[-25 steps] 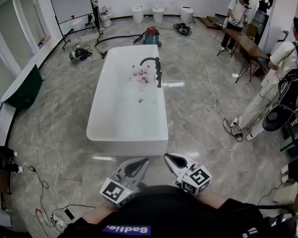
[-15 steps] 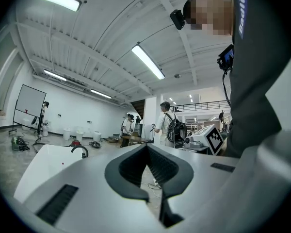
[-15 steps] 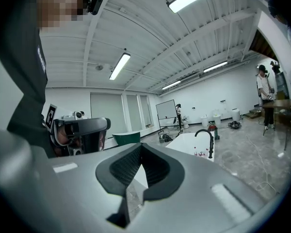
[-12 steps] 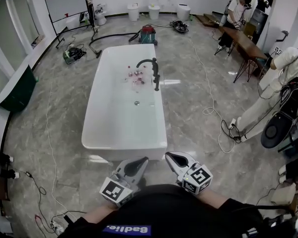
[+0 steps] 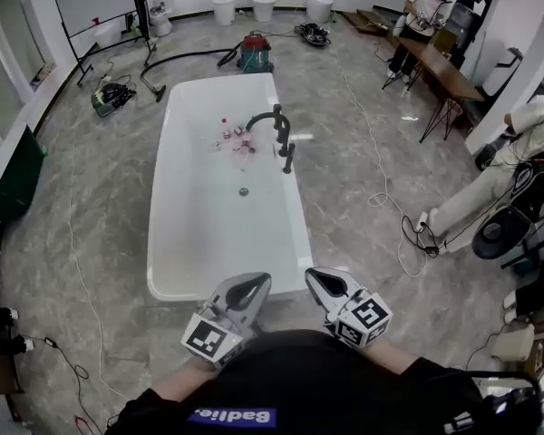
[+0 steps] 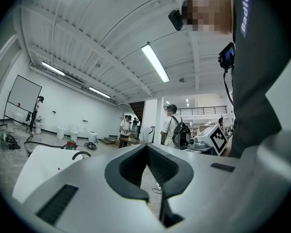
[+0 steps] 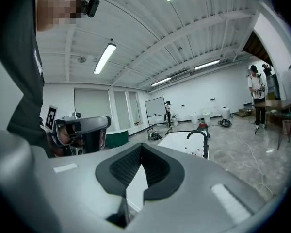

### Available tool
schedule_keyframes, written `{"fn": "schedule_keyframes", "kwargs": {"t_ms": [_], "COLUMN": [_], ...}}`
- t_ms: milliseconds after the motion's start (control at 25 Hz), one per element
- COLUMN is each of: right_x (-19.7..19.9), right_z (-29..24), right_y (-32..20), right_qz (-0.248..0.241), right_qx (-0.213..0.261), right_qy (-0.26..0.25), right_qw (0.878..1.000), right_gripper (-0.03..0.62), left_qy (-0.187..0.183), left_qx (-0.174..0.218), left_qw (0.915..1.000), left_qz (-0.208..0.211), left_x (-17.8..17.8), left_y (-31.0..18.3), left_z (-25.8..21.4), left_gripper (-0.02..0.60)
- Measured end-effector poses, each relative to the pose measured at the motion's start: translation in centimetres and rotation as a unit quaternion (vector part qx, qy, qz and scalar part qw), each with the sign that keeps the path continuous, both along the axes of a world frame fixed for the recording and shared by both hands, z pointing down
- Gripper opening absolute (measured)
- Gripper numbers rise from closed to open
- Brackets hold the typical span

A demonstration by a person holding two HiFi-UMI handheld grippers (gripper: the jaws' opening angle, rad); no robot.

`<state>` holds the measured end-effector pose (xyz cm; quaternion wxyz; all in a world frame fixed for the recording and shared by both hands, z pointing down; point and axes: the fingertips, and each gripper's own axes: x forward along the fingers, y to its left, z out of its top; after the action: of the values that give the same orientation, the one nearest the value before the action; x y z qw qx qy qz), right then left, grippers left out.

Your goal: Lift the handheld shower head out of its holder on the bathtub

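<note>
The black handheld shower head (image 5: 288,159) is seen upright on the right rim of the white bathtub (image 5: 163,243), centre frame, beside a curved black faucet (image 5: 270,119). Small bottles (image 5: 235,135) lie inside; a red vacuum cleaner (image 5: 252,53) stands beyond. The left gripper (image 5: 254,284) and right gripper (image 5: 319,277), bottom centre, are closed and empty.

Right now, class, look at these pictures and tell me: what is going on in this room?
A person holds a two-jaw gripper in each hand. The left gripper and right gripper are both shut and empty, held close to the body at the near end of a white bathtub. The black faucet stands on the tub's right rim farther off, with the handheld shower head seemingly in its holder, untouched. Other people stand on the right.
</note>
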<state>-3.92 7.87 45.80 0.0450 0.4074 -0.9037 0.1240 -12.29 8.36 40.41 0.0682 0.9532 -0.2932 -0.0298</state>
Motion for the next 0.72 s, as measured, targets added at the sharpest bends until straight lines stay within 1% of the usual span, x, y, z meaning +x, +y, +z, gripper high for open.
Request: {"fn": "schedule_keyframes", "kwargs": {"t_ms": [200,360,520,720], "right_x": [-2.6,-4.6,-4.7,-4.3], "right_z": [-0.9,-0.4,0.4,0.8], "right_y": [-5.3,-8.5,-10.3,-11.6], "right_qz": [0.02,0.035,0.042,0.047], "right_qx": [-0.002,-0.002,-0.008,-0.015], "right_qy": [0.009,0.01,0.015,0.008], "right_qw": [1.0,0.999,0.999,0.999], "right_gripper": [0.002,0.002,0.002,0.002], "left_qy": [0.009,0.01,0.014,0.013], "left_qx": [-0.002,-0.005,-0.004,-0.007], "left_qw": [0.9998,0.9994,0.999,0.9985], "left_qz": [0.019,0.031,0.041,0.053], "left_x": [-2.8,-4.7,-4.5,-3.8], "left_y": [-5.5,-9.3,-11.9,-13.4], "left_z": [-0.3,0.3,0.4,0.6], "left_gripper": [0.005,0.005,0.005,0.005]}}
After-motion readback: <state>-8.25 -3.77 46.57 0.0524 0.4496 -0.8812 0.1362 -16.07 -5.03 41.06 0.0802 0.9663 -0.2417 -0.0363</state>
